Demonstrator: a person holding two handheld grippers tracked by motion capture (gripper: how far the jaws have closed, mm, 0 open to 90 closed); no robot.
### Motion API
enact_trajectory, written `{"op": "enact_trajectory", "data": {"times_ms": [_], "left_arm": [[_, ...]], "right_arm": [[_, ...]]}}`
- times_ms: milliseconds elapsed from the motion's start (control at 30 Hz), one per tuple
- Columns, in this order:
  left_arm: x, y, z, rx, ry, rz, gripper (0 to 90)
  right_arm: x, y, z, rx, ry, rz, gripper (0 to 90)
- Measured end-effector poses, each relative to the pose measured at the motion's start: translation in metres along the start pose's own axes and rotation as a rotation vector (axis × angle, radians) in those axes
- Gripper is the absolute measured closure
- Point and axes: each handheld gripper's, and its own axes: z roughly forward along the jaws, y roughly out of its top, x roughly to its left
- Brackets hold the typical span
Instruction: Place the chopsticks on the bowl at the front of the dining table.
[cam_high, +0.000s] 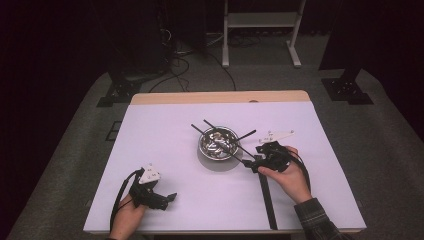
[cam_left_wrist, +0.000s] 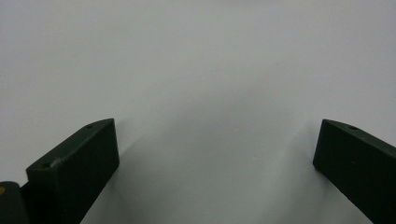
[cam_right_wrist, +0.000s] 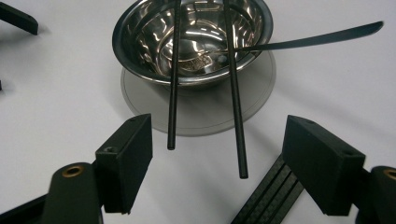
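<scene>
A steel bowl (cam_high: 218, 142) stands on a grey round mat (cam_right_wrist: 210, 116) mid-table. Two black chopsticks (cam_right_wrist: 236, 102) lie across the bowl (cam_right_wrist: 187, 42), their near ends jutting out over the mat. A black spoon (cam_right_wrist: 317, 39) rests in the bowl with its handle sticking out to the right. My right gripper (cam_right_wrist: 218, 140) is open, and the chopstick ends lie between its jaws without touching the pads. In the high view this right gripper (cam_high: 248, 163) sits just right of the bowl. My left gripper (cam_high: 172, 196) rests open near the front left, over bare table (cam_left_wrist: 215, 70).
A long black woven strip (cam_high: 267, 197) lies on the white table from the right gripper toward the front edge; the strip (cam_right_wrist: 271, 196) also runs under the right jaw. Beyond the table stand a dark stand base (cam_high: 117, 92) and a white frame (cam_high: 260, 30).
</scene>
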Motion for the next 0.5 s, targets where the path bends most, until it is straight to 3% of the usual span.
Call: {"op": "enact_trajectory", "data": {"times_ms": [500], "left_arm": [[0.0001,0.0000,-0.0001,0.002,0.000,0.002,0.0]], "right_arm": [[0.0038,-0.0042,0.0096,0.023,0.032,-0.004,22.3]]}}
